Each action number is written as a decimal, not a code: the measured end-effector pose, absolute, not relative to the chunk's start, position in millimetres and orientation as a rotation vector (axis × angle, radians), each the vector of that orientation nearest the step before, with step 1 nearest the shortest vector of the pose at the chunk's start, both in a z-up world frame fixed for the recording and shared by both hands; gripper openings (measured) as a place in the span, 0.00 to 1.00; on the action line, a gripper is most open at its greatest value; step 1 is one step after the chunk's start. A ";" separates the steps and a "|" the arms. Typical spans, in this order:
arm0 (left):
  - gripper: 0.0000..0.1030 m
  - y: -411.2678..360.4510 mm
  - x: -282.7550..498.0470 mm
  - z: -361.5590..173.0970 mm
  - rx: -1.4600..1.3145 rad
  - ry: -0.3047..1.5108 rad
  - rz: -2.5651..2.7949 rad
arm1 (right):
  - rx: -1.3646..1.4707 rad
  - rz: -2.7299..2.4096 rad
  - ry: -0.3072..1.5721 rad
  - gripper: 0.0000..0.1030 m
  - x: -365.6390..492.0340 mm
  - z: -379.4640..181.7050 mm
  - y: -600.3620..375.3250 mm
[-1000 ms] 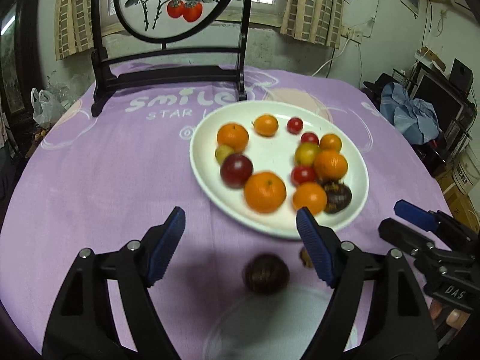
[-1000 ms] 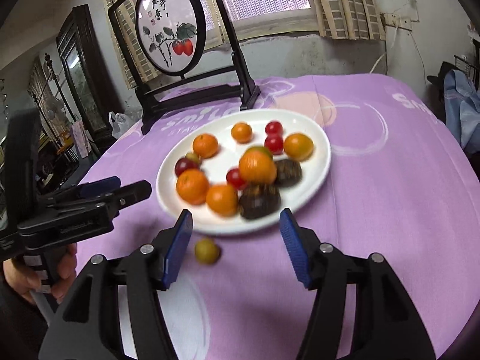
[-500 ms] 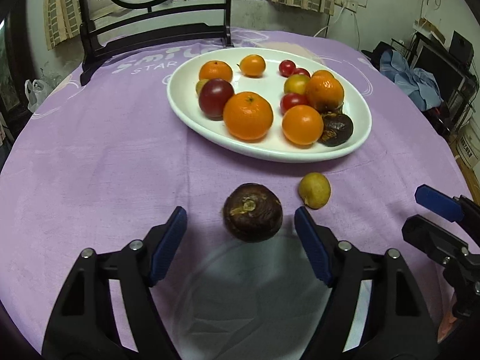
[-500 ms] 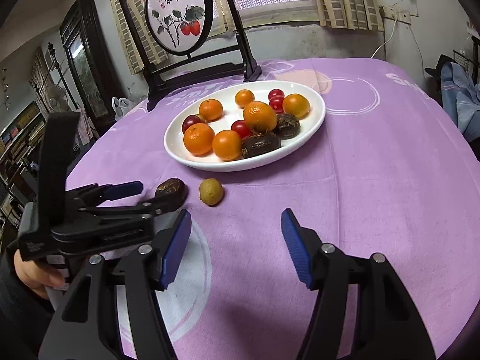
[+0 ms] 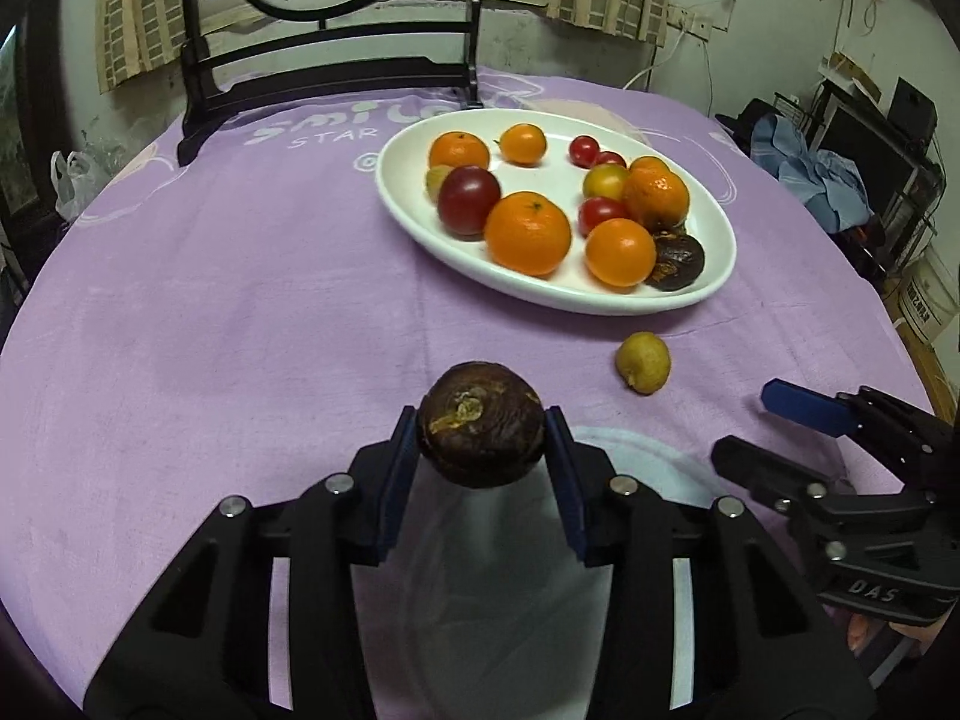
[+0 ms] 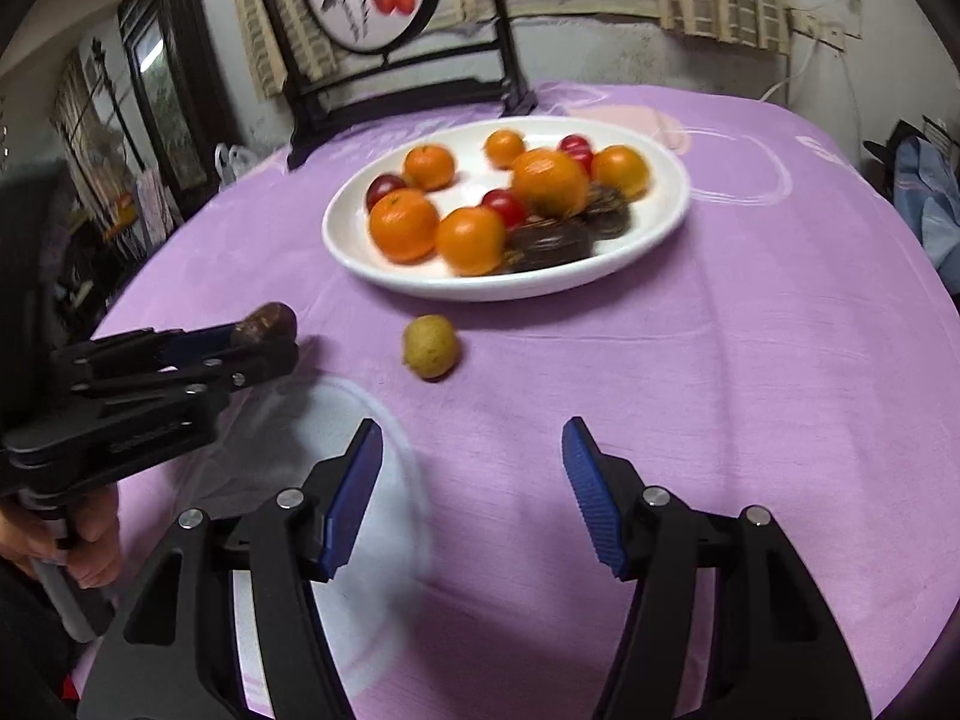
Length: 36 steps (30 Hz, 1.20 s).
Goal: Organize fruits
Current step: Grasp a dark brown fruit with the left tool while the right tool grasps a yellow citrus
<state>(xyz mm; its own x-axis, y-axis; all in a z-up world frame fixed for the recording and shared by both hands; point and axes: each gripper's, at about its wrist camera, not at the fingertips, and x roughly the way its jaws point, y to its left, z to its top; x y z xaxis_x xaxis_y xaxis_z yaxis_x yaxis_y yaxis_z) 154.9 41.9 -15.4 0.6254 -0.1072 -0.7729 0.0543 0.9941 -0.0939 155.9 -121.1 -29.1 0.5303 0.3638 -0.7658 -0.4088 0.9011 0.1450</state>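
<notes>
A dark brown wrinkled fruit (image 5: 480, 438) sits on the purple cloth between the blue pads of my left gripper (image 5: 480, 420). Its jaws are closing and both pads touch the fruit's sides. From the right wrist view the same fruit (image 6: 267, 321) shows at the tip of the left gripper (image 6: 270, 342). A small yellow-green fruit (image 5: 642, 362) lies loose in front of the white oval plate (image 5: 540, 300), which holds several oranges, red tomatoes and dark fruits. My right gripper (image 6: 471, 426) stands open over bare cloth, short of the yellow-green fruit (image 6: 431, 347).
A black wooden stand with a round painted screen (image 5: 336, 78) stands at the table's far side. The plate (image 6: 480, 294) fills the middle. A pale printed circle (image 6: 360, 420) marks the cloth near the front edge. Clutter and blue fabric (image 5: 810, 174) lie beyond the right edge.
The left jaws have come in from wide apart onto the dark fruit's sides. Both grippers have dropped closer to the cloth, and the right one has neared the yellow-green fruit.
</notes>
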 end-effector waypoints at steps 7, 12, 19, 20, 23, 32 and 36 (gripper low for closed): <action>0.41 54.0 160.6 -21.7 -0.087 0.916 -0.095 | -0.152 0.429 0.921 0.60 181.7 -41.8 -80.0; 0.41 60.5 164.8 -22.8 -0.109 0.923 -0.090 | -0.160 0.398 0.916 0.47 195.0 -43.1 -69.8; 0.41 58.8 166.4 -26.5 -0.094 0.932 -0.082 | -0.152 0.421 0.899 0.29 185.7 -35.3 -72.0; 0.41 58.2 166.5 -26.5 -0.090 0.933 -0.082 | -0.123 0.438 0.897 0.29 179.7 -31.6 -79.3; 0.41 56.6 162.6 -22.7 -0.096 0.925 -0.091 | -0.088 0.450 0.884 0.29 163.9 -22.2 -96.9; 0.41 37.8 154.7 -18.7 -0.057 0.913 -0.131 | -0.068 0.464 0.870 0.29 144.0 -16.3 -128.8; 0.41 41.4 155.5 -19.3 -0.068 0.916 -0.128 | -0.048 0.483 0.906 0.46 158.1 -23.0 -121.3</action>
<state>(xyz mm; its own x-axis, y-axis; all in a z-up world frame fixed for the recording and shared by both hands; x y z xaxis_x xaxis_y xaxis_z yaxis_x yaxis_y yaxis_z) 155.5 41.4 -19.3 0.6022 -0.1393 -0.7861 0.0810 0.9902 -0.1135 158.1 -121.3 -23.0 0.5182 0.3821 -0.7651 -0.4222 0.8923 0.1597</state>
